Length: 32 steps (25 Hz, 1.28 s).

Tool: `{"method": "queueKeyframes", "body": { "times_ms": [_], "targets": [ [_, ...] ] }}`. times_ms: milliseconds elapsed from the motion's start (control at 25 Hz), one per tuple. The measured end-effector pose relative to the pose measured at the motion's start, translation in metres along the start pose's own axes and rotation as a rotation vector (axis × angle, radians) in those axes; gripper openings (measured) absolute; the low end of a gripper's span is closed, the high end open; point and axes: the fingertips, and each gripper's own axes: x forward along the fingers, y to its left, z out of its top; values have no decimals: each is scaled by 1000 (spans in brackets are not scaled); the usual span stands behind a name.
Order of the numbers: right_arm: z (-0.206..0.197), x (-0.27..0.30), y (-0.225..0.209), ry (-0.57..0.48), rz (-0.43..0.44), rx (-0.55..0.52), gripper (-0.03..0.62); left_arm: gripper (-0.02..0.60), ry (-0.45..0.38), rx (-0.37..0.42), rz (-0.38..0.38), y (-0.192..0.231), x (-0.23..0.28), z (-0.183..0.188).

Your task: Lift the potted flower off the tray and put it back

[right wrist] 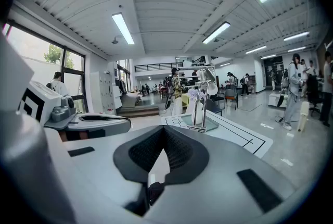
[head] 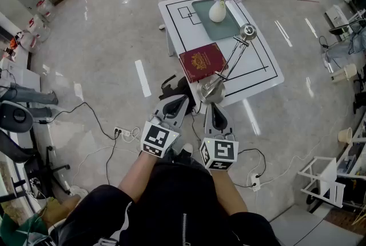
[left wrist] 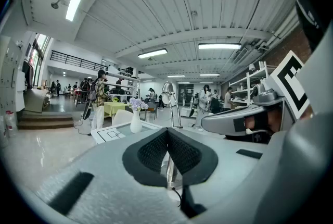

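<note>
Left gripper (head: 182, 100) and right gripper (head: 215, 108) are hovering short of the table (head: 258, 63), jaws pressed together and empty, evidently pre-approach. The potted flower (head: 218, 7) is standing on the tray (head: 227, 28), far end.

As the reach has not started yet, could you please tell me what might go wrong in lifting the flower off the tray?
1. The lamp stands at the table's near edge, its arm slanting toward the tray; a reach could knock it.
2. The vase tapers to a narrow neck; a high grip might tip it.
</note>
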Motion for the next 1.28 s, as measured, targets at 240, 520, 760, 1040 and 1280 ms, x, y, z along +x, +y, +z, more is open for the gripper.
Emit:
{"method": "queueKeyframes", "body": {
  "times_ms": [240, 520, 760, 1040, 1280],
  "targets": [
    [3, 7, 8, 6, 21, 9, 5, 5, 18, 1, 10, 8, 0, 2],
    [15, 25, 9, -56, 59, 57, 6, 5, -1, -8, 36, 26, 8, 13],
    [24, 55, 14, -63, 48, 67, 6, 5, -14, -21, 18, 57, 32, 23],
    [37, 143, 21, -61, -38, 69, 6, 5, -14, 32, -73, 137, 85, 25],
    [62, 217, 26, -60, -174, 93, 6, 5, -6, 53, -185, 212, 116, 32]
  ]
}}
